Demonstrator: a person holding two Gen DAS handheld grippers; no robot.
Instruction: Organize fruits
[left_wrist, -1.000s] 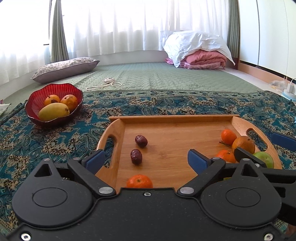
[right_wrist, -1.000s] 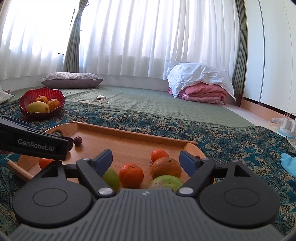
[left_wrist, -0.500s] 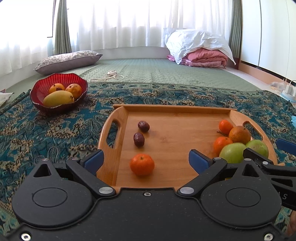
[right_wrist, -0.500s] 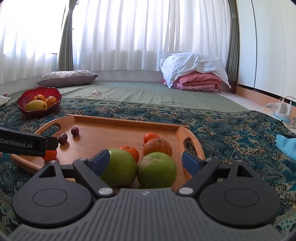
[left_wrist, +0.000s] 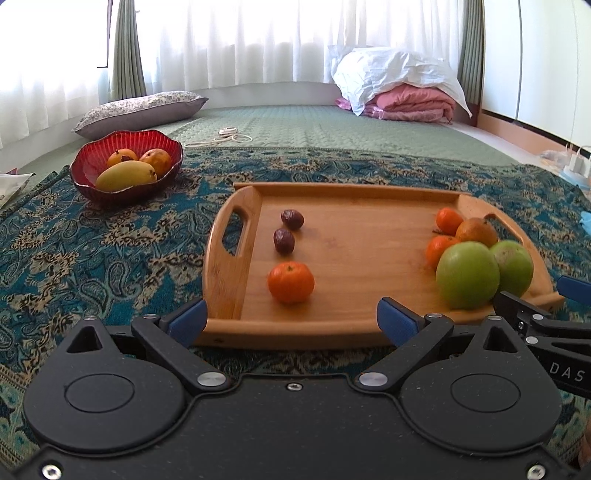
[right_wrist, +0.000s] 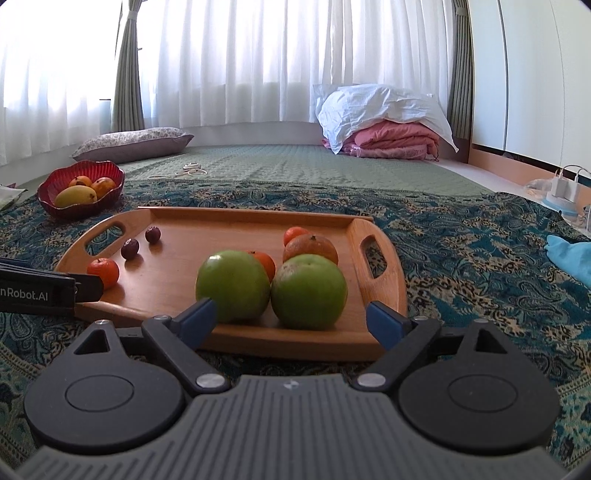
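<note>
A wooden tray (left_wrist: 354, 258) (right_wrist: 177, 280) lies on the patterned cloth. On its left part lie a tangerine (left_wrist: 291, 282) (right_wrist: 103, 272) and two dark dates (left_wrist: 283, 240) (right_wrist: 130, 248). At its right end sit two green apples (left_wrist: 467, 275) (right_wrist: 232, 284), an orange (right_wrist: 310, 248) and small tangerines (left_wrist: 448, 220). My left gripper (left_wrist: 291, 321) is open and empty, just short of the tray's near edge. My right gripper (right_wrist: 290, 319) is open and empty in front of the green apples.
A red bowl (left_wrist: 125, 164) (right_wrist: 79, 188) with a mango and two orange fruits stands at the far left on the cloth. Beyond are a cushion (left_wrist: 140, 110), a bedding pile (left_wrist: 402, 88), a cord (left_wrist: 229, 134) and a blue cloth (right_wrist: 570, 254) at the right.
Both grippers have pulled back and risen from over the tray. The tray's near edge and the whole green apples now show in front of them. Both stayed open.
</note>
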